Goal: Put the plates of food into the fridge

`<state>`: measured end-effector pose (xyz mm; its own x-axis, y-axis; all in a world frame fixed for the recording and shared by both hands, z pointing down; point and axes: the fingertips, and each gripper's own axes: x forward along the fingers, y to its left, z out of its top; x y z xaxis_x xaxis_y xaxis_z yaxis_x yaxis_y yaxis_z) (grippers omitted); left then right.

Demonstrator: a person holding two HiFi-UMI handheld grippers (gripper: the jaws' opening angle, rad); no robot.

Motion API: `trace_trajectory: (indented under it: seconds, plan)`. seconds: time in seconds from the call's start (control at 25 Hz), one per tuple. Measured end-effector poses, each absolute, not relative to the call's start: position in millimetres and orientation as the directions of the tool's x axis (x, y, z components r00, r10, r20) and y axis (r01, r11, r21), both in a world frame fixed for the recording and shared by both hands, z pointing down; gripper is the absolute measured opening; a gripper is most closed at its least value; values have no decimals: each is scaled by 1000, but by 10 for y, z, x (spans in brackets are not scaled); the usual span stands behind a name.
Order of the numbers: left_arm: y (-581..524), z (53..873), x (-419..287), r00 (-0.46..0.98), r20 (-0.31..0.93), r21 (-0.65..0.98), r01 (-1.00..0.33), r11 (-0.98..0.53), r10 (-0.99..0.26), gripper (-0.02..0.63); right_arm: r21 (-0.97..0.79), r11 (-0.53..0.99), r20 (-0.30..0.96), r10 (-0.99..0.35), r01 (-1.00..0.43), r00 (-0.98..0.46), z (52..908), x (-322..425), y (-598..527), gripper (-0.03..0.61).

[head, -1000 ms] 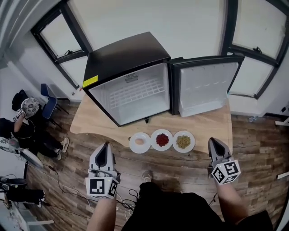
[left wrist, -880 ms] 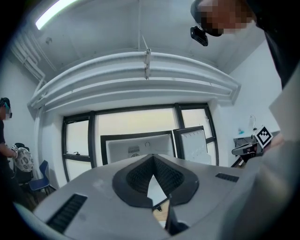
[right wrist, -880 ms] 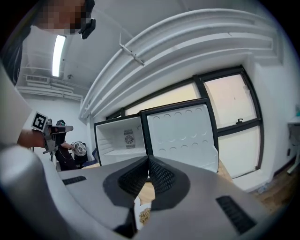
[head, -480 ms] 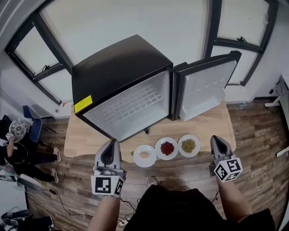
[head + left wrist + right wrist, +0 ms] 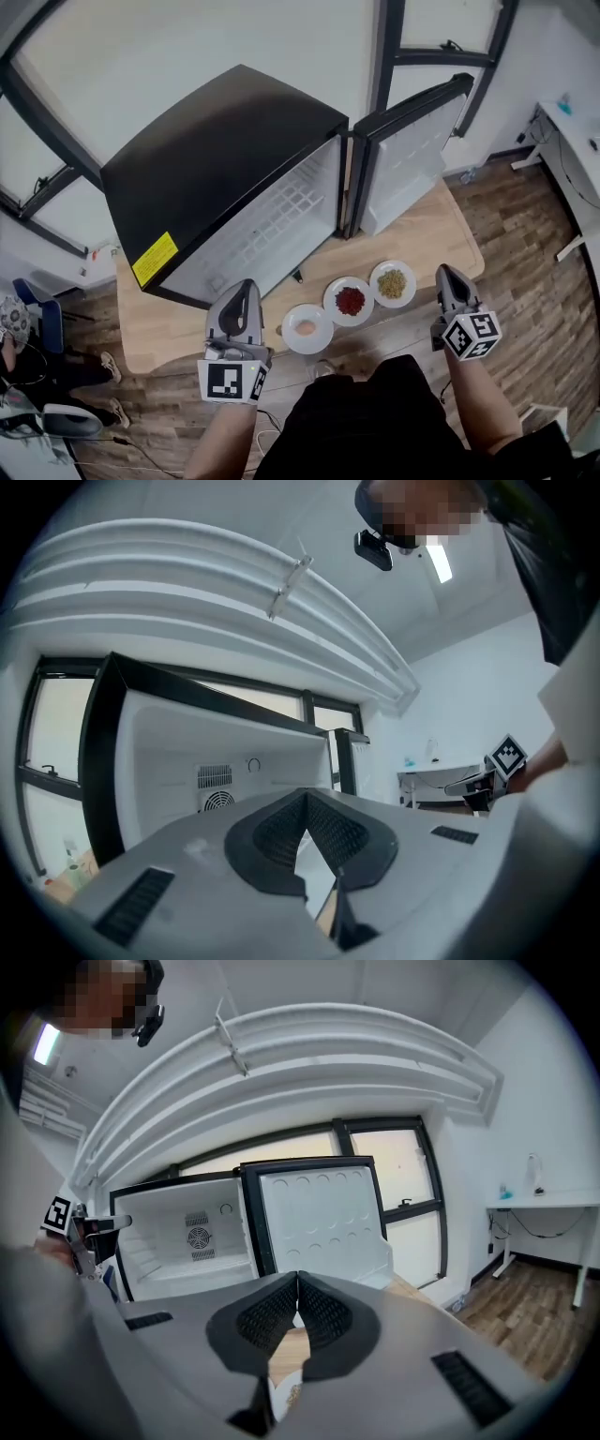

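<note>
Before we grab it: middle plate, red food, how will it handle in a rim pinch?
Probably rigid: the middle plate looks like a shallow white dish, so it shouldn't flex, though a smooth rim may slip. The red food is a loose heap; tilting would likely spill it. The left plate and right plate sit close, so pushing may bump them.

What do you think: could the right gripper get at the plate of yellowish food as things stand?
Probably yes: the right gripper hangs close beside the plate of yellowish food, with only bare table between them. Its fingers are shut, so they would need to open first.
</note>
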<state>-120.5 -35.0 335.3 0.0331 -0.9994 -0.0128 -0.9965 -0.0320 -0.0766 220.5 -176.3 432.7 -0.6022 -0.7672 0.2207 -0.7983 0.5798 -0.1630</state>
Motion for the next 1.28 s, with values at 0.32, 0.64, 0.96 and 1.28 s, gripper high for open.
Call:
trace_trajectory:
  seconds: [0.32,0.64,0.96,1.28]
  plan:
    - [-707,3530,-1170,158,7,-31,-987,-158,-987,4,-151,507,212,-822,-848,-529,4328,2114,-1684,21]
    - [-951,3657,-928,168,-11,-39,-985,-167,-986,4,-132,461,245,-843,-877,-480,4564,2157,-1714,21]
    - [-1150,4005,-681,195,49,-105,-974,-199,-980,5,-202,443,318,-814,-873,-486,5117,2203,-1709,21]
    - [-1373,4405,-392,265,107,-131,-952,-278,-958,4,-322,356,389,-795,-877,-465,5799,2304,-1632,22]
